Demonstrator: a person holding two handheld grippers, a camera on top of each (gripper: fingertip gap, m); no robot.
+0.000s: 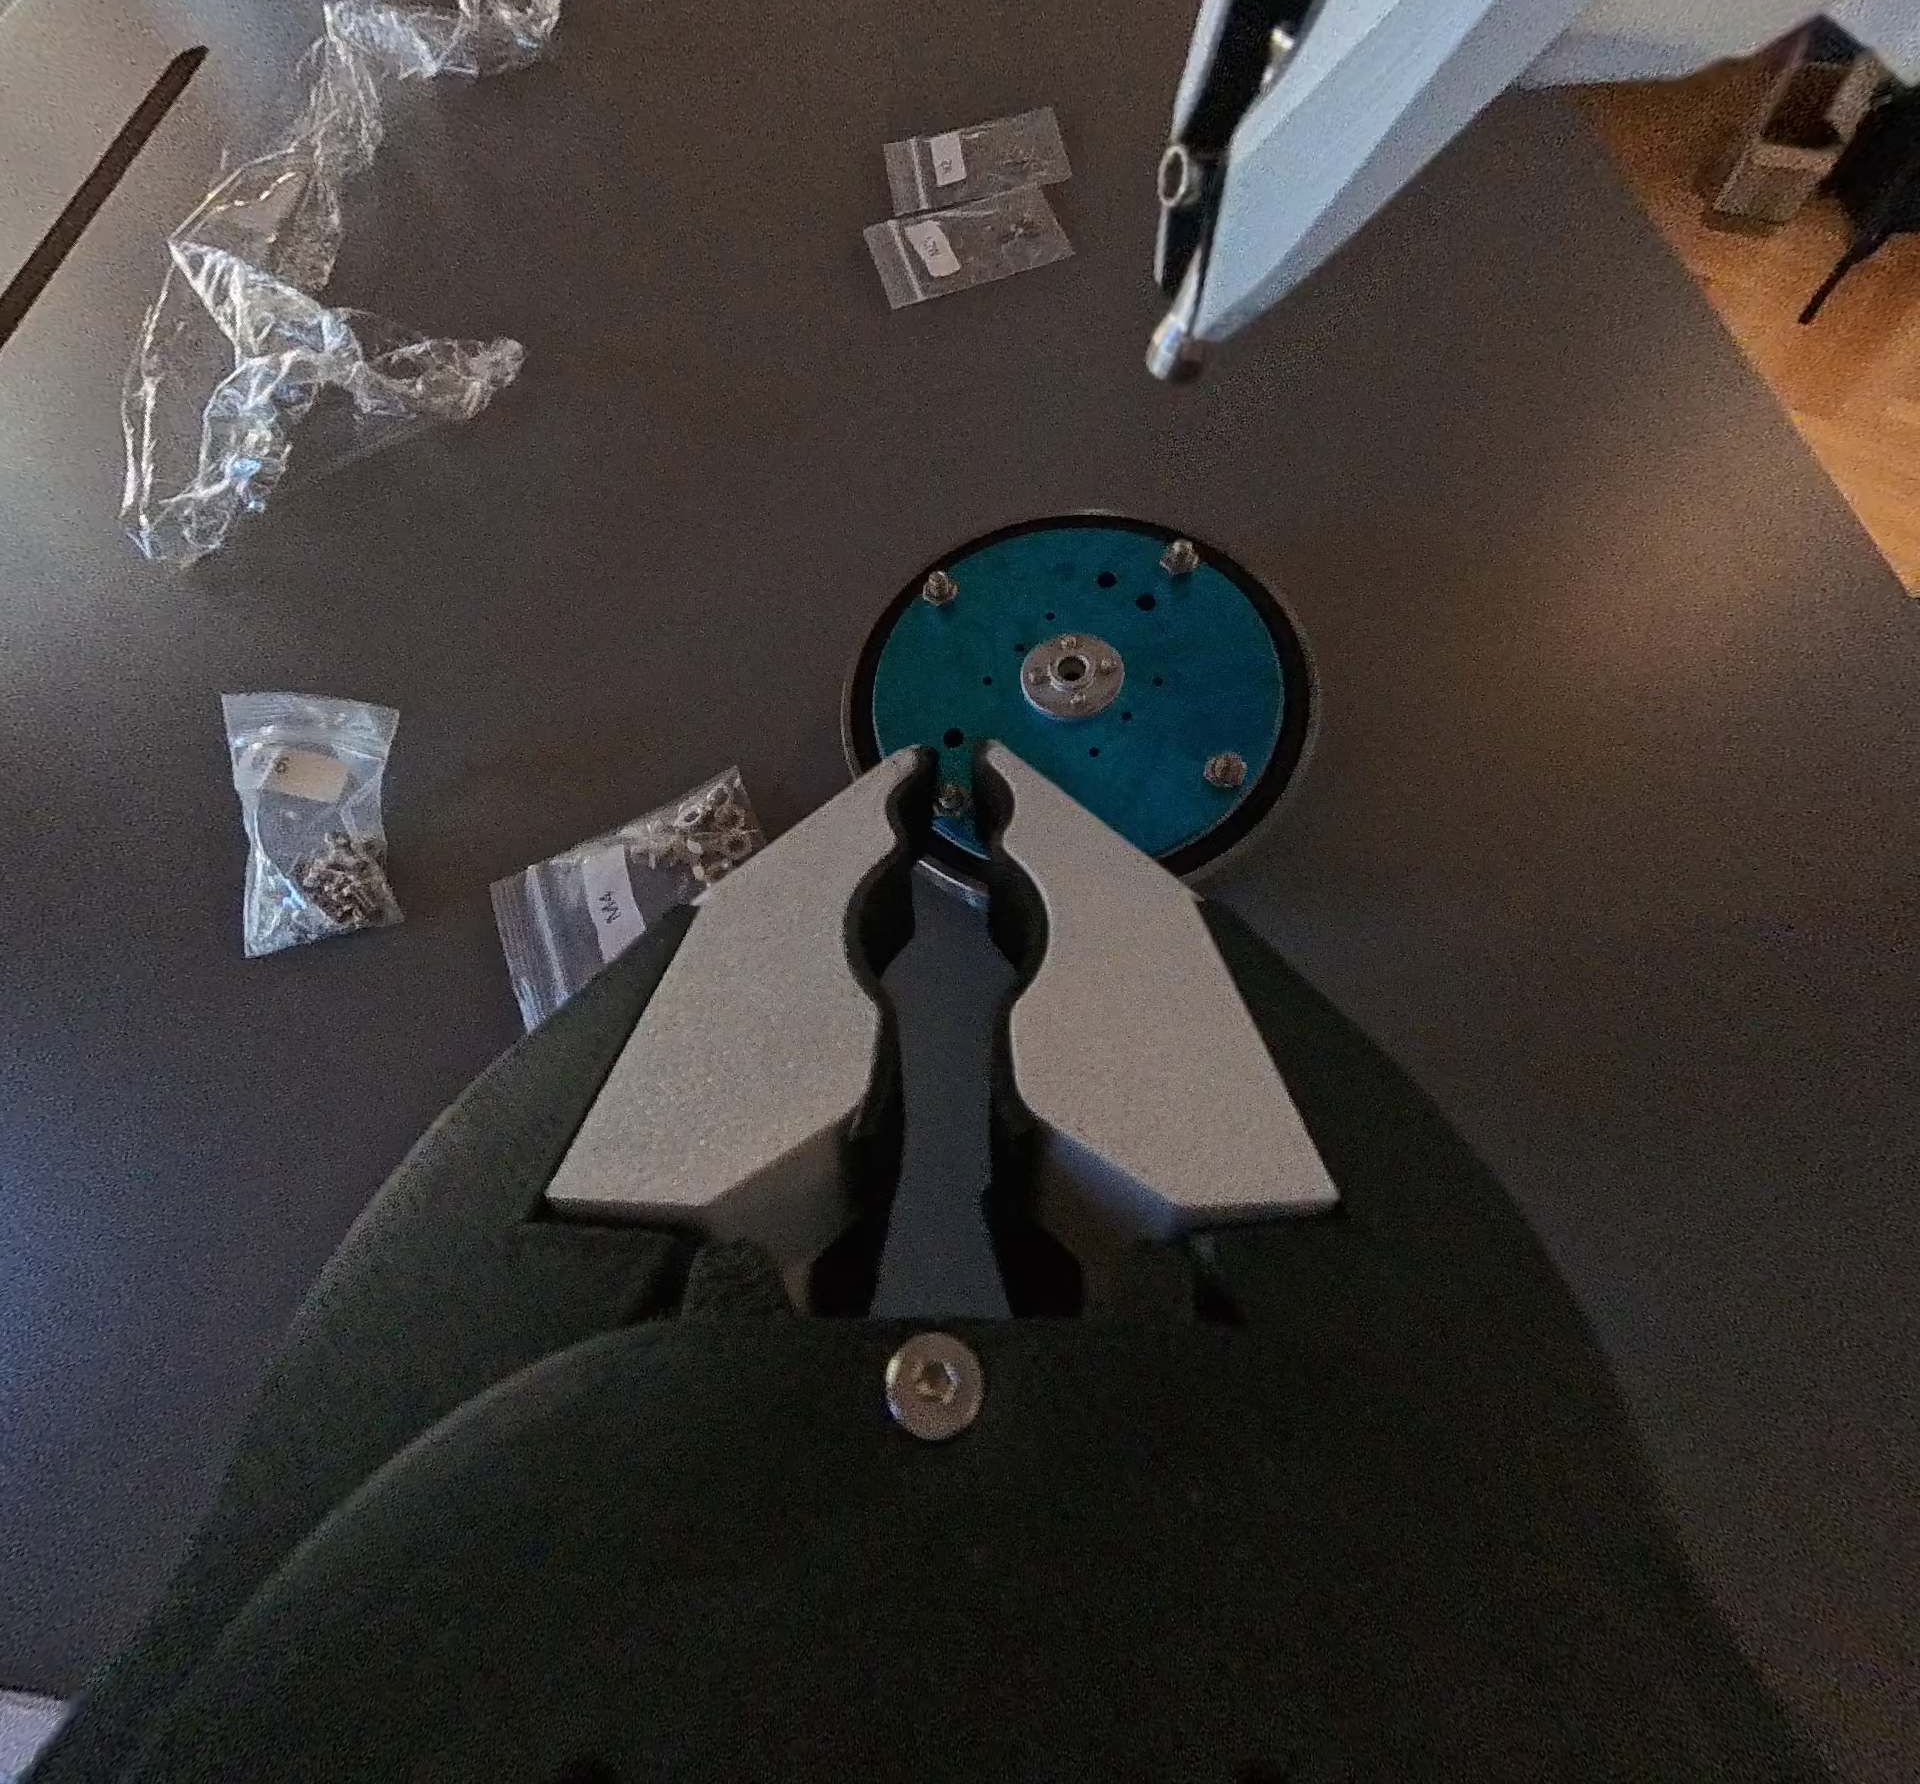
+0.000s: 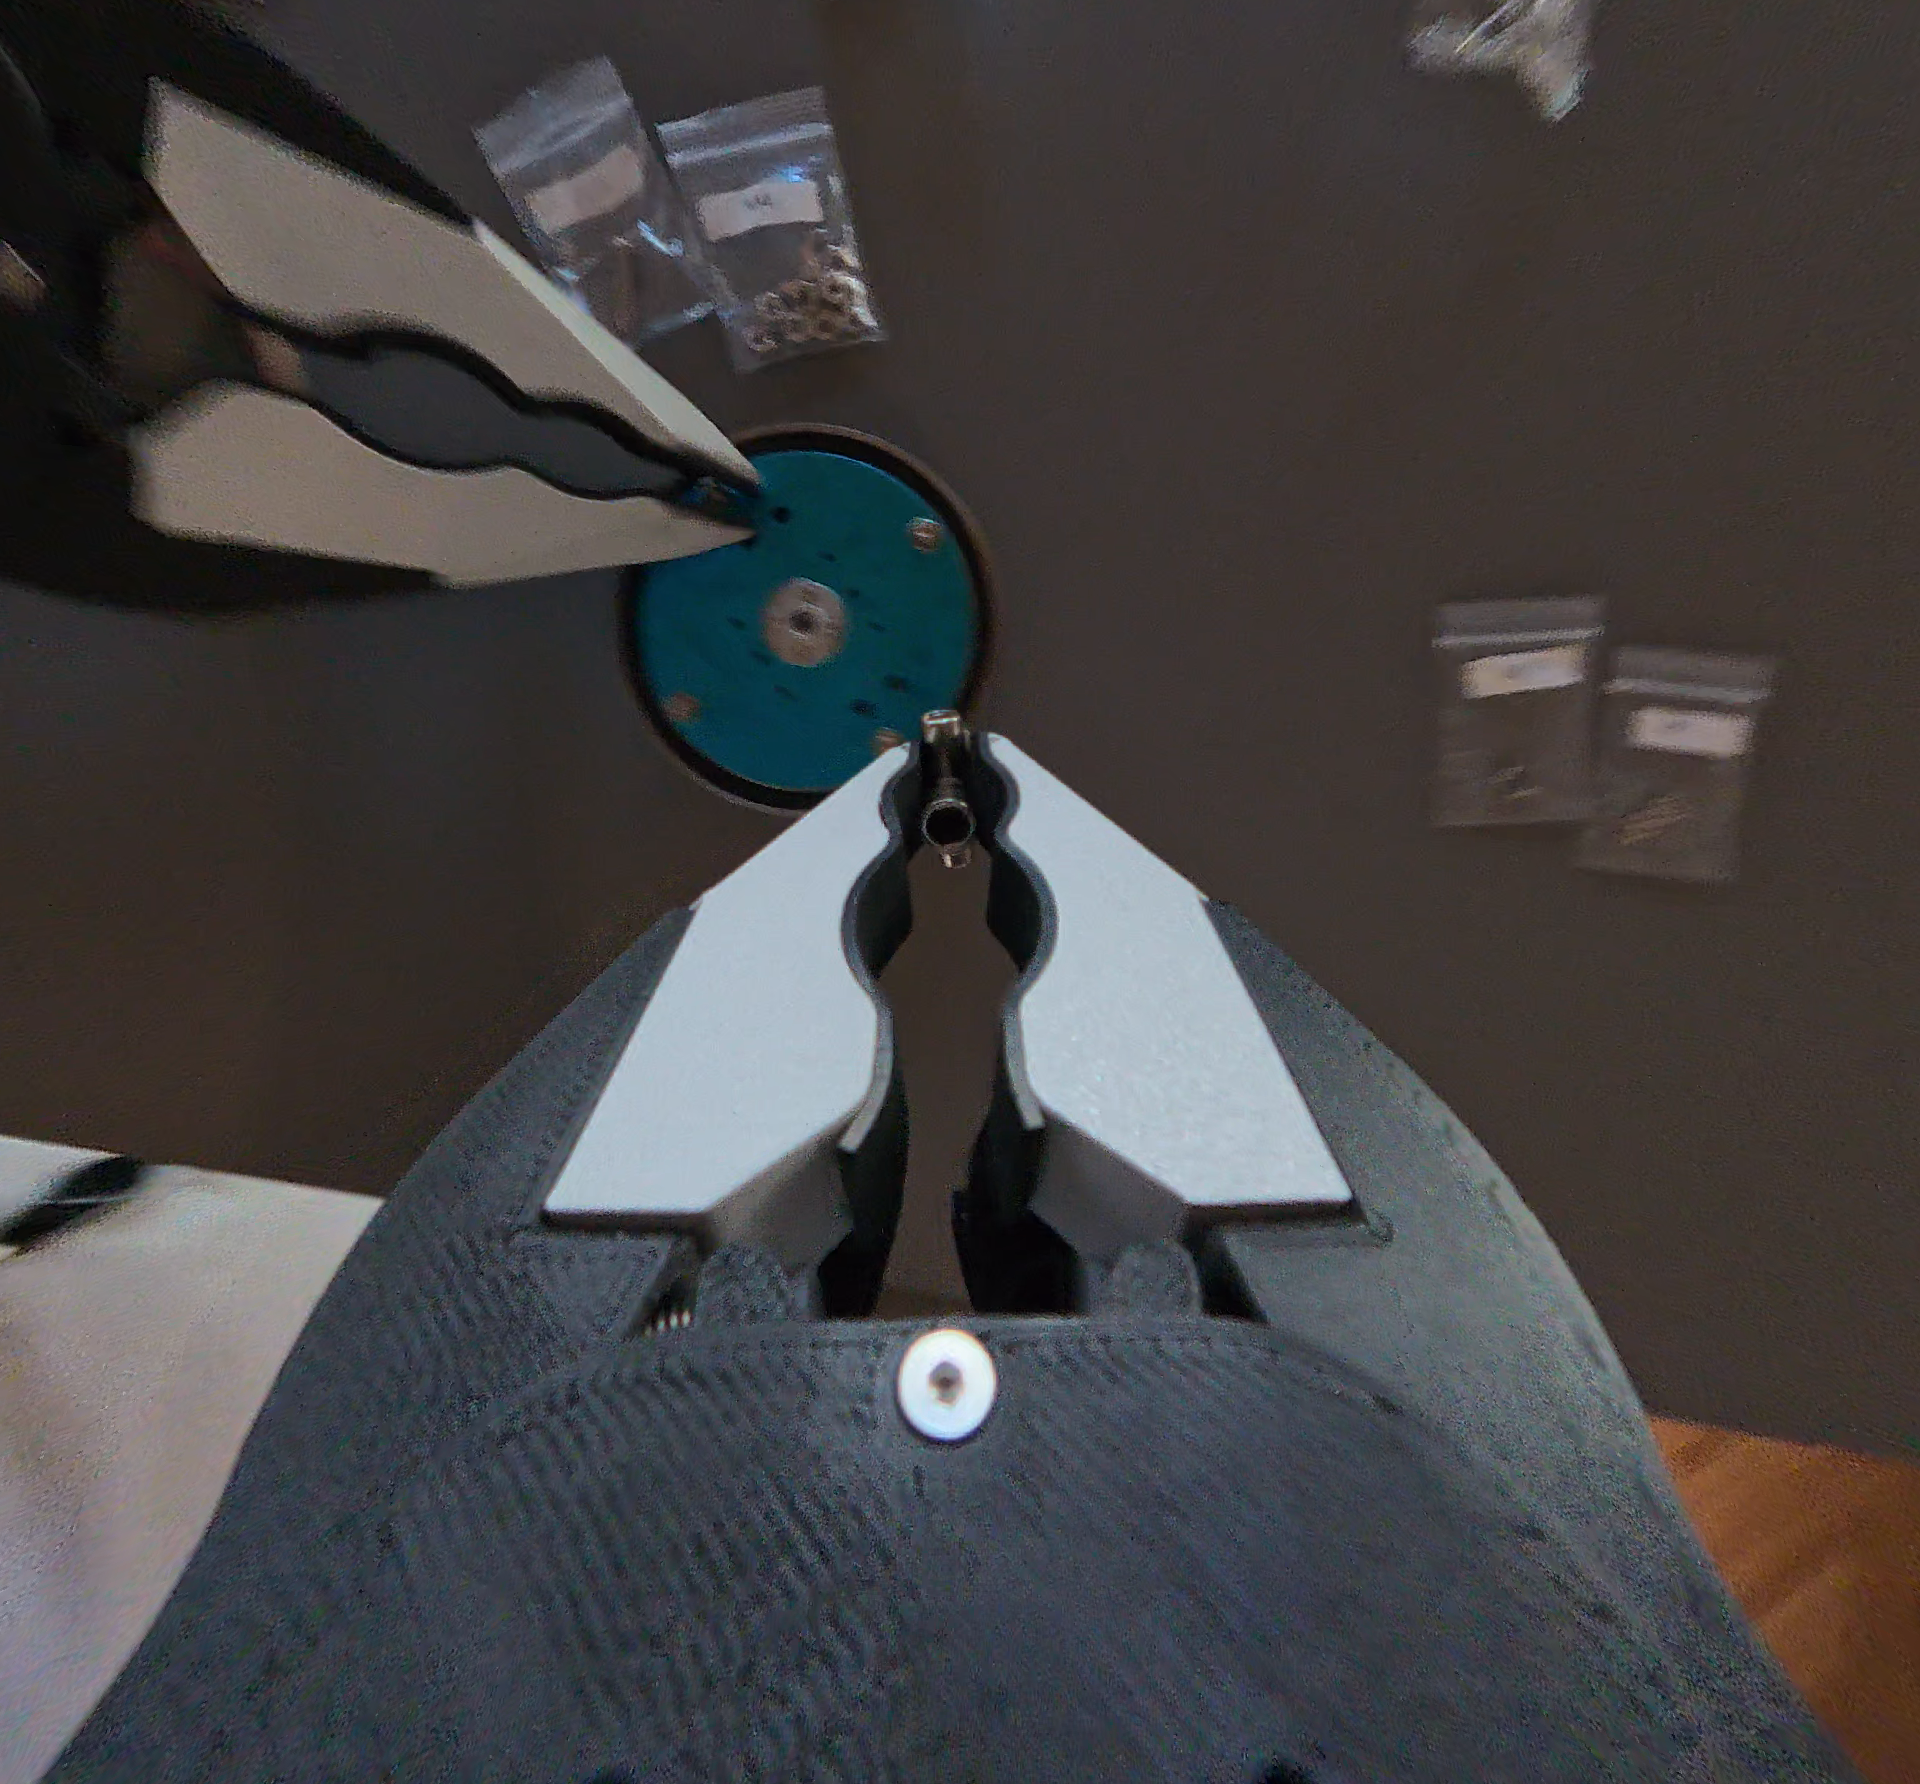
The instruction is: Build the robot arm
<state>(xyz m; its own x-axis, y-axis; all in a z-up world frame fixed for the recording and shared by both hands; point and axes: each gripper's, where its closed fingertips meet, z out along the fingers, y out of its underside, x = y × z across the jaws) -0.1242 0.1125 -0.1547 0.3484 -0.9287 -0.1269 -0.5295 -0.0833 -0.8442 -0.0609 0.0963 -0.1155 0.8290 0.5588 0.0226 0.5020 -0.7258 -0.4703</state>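
Left tongs (image 1: pixel 951 760) nearly closed grip the round teal metal disc (image 1: pixel 1091 695) on the dark grey worktop (image 1: pixel 1455 903); right tongs (image 2: pixel 943 747) clamp a small silver metal standoff (image 2: pixel 943 778).

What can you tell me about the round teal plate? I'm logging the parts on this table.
The teal plate is a flat, painted-looking disc lying level inside a dark round rim on the grey table. A silver hub with a centre hole sits mid-plate, small holes are scattered around it, and silver nuts stand near the edge. The left gripper has its fingertips nearly closed at the near edge, around one nut; actual contact is unclear. The right gripper hovers nearby.
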